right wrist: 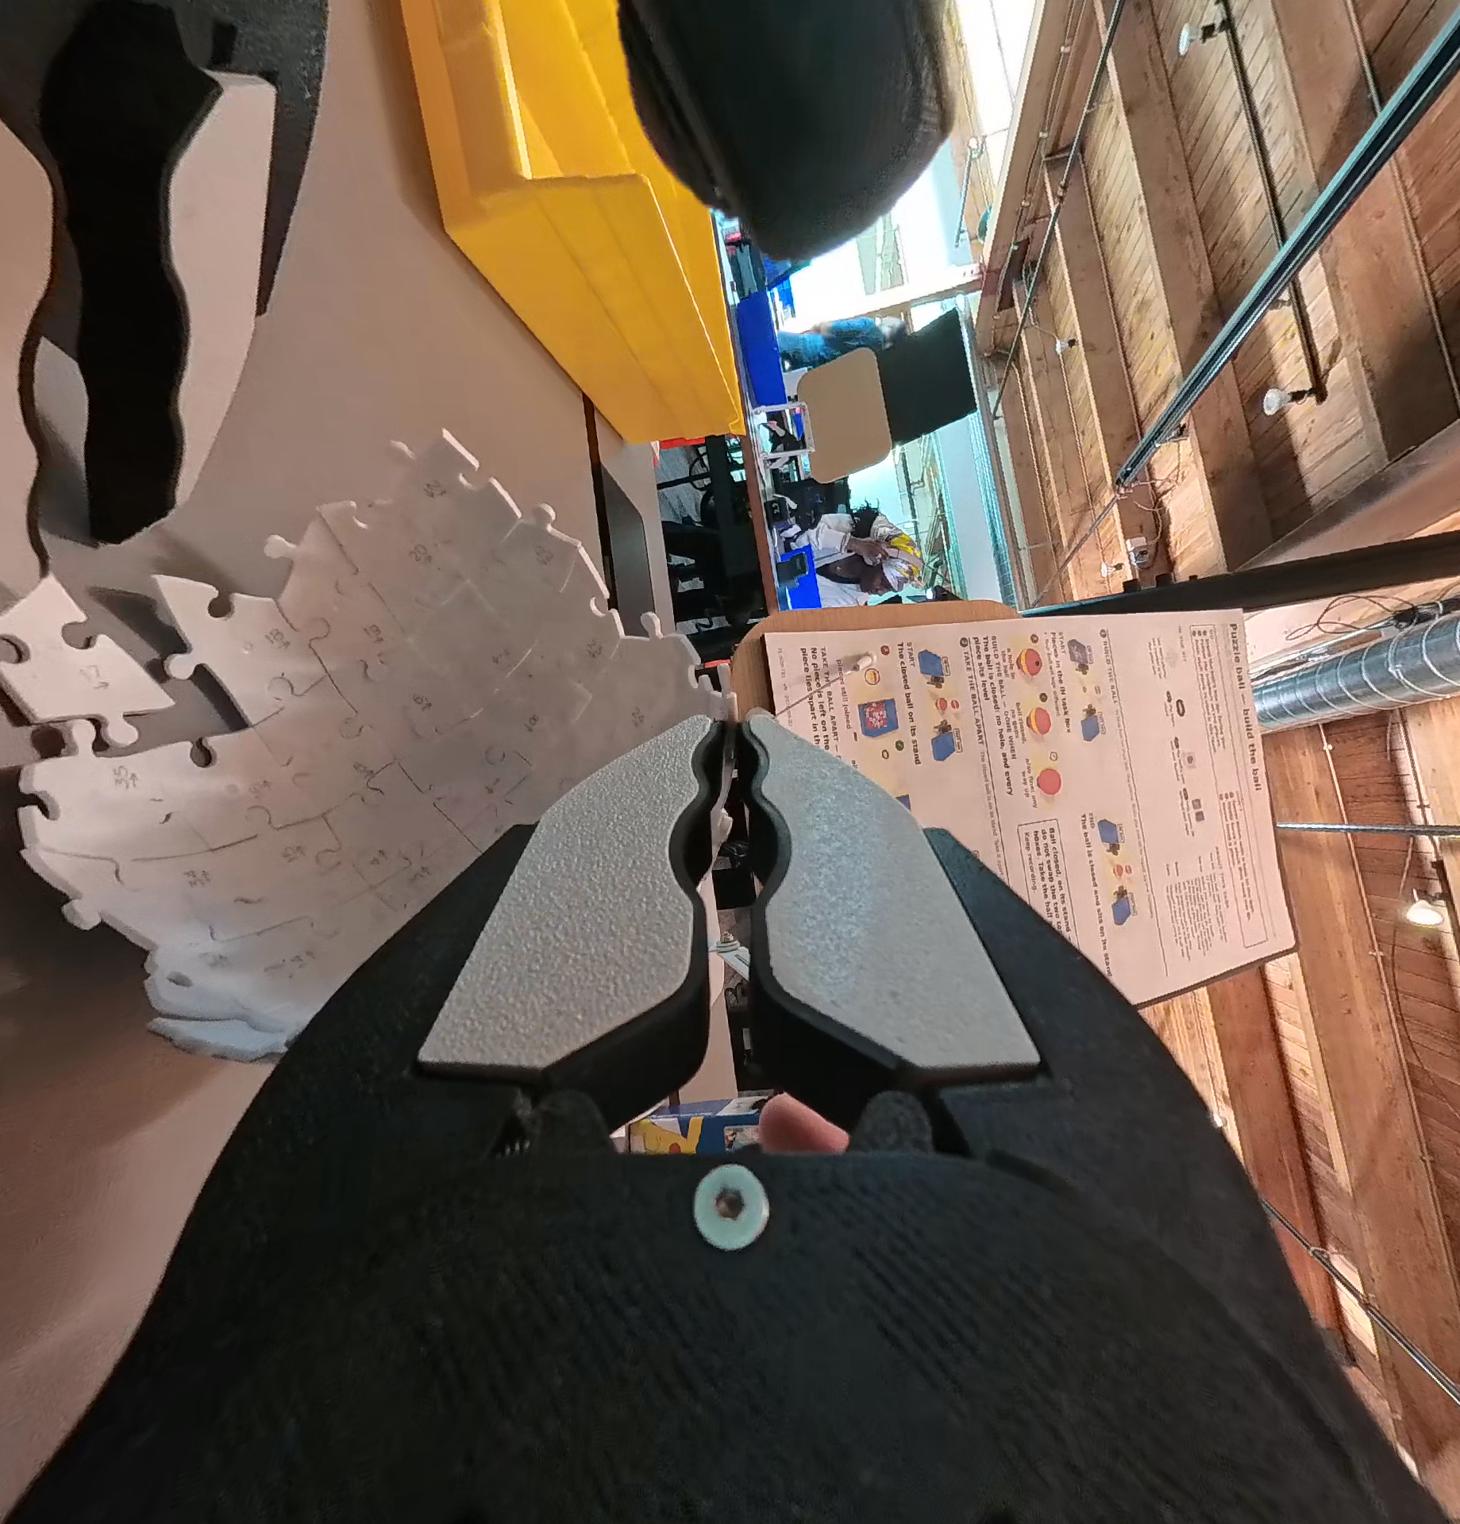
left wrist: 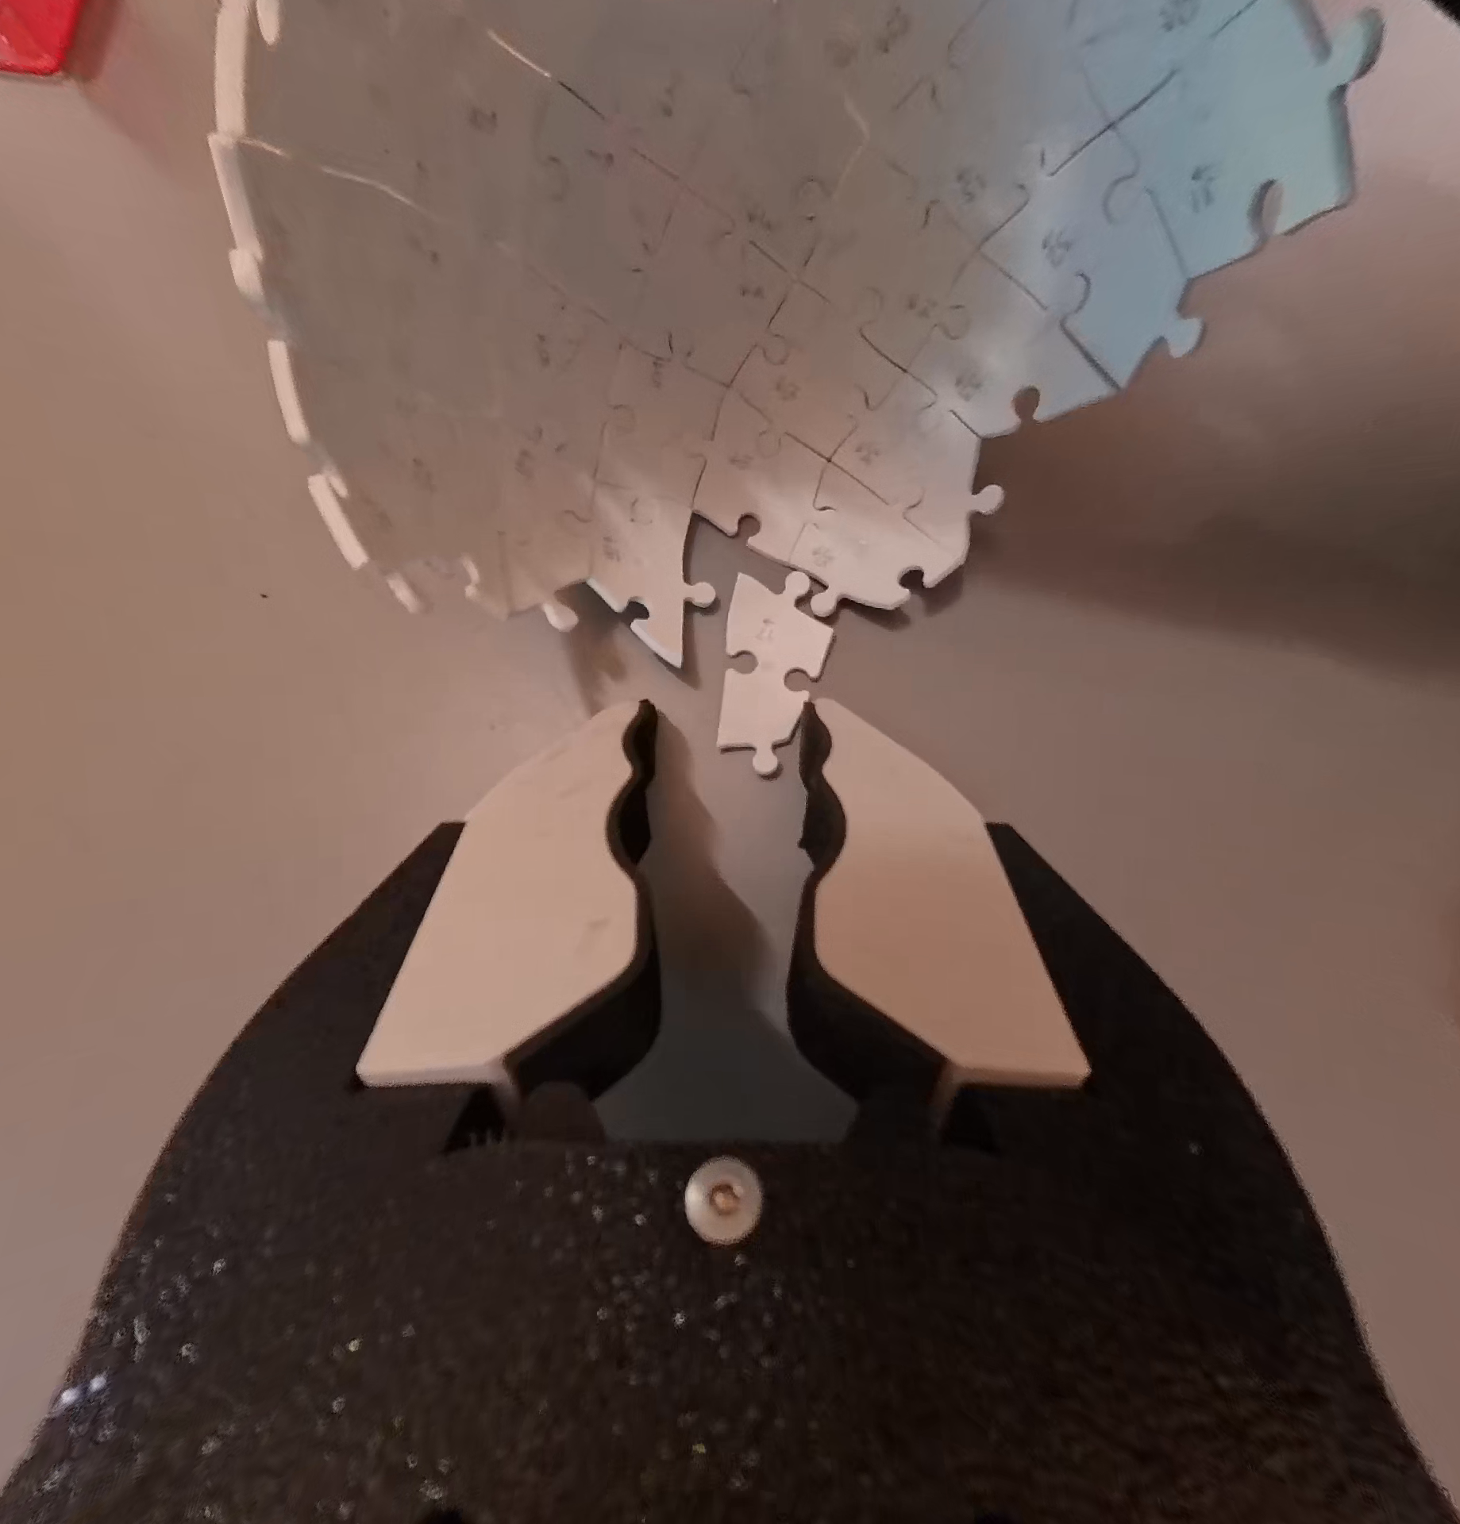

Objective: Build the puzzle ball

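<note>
Your left gripper (left wrist: 730, 717) hovers with its fingers spread and nothing between them. A loose piece (left wrist: 772, 680) lies flat on the table (left wrist: 132, 660) just ahead of your fingertips, its lower edge right beside the inner face of your right-hand finger; I can't tell whether they touch. Its top knob sits just short of the ragged lower edge of the puzzle shell (left wrist: 668, 289), which fills the view ahead of you.

Over on the other side, your right gripper (right wrist: 733, 730) has its fingers pressed nearly together, pinching the rim of that same shell at the tips. So you're holding the shell with one tool while the other is free.

Progress, as I read it: a good share is done. The shell is a big curved bowl of many interlocked pieces, white inner faces toward you. But it's still wide open, with knobs and sockets all along the edge and a notch ahead of your left fingertips. This loose piece is not yet seated, and closing the ball would need a good many more, none of them in view here.

Off beyond your right gripper sit a yellow bin (right wrist: 594, 272) and an instruction sheet (right wrist: 1040, 792).
</note>
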Motion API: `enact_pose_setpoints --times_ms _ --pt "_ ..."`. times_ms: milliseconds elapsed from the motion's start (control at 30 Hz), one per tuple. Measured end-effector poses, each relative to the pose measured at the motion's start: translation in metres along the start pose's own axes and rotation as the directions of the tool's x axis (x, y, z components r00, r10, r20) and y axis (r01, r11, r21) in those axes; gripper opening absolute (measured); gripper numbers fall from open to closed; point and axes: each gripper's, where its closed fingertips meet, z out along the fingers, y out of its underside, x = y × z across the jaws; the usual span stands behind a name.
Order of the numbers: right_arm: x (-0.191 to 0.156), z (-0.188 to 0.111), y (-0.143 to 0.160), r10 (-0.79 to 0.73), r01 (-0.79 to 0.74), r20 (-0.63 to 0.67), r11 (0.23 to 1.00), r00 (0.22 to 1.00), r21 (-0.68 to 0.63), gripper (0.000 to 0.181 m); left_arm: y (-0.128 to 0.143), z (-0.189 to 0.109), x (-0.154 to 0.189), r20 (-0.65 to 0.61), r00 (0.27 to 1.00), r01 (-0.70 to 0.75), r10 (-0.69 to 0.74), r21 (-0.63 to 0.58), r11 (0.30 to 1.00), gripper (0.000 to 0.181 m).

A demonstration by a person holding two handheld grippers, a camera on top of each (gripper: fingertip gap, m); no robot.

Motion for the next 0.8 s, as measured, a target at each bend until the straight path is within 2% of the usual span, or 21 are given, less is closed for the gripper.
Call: enact_pose_setpoints --times_ms 100,200,500,767,800 --pt "0.0 0.0 0.0 0.001 -0.001 -0.001 1.0 1.0 0.0 0.003 0.0 0.0 0.001 0.008 1.0 0.009 -0.008 -0.013 1.0 0.03" --pt "0.0 0.0 0.0 0.0 0.0 -0.002 1.0 1.0 0.001 0.002 0.0 0.0 0.008 0.001 1.0 0.015 -0.015 -0.005 1.0 0.017" --pt "0.001 0.001 0.0 0.0 0.0 -0.005 1.0 1.0 0.0 0.003 -0.001 0.0 0.007 0.009 0.997 0.082 -0.082 0.044 0.996 0.016" --pt "0.001 0.0 0.0 0.003 -0.003 -0.009 1.0 1.0 0.0 0.002 -0.014 -0.005 0.005 0.064 0.997 0.039 -0.044 0.086 0.996 0.014" --pt "0.001 0.0 -0.001 0.002 -0.002 -0.009 1.0 1.0 0.002 0.002 -0.015 -0.004 0.003 0.086 0.996 0.029 -0.036 0.089 0.996 0.0"
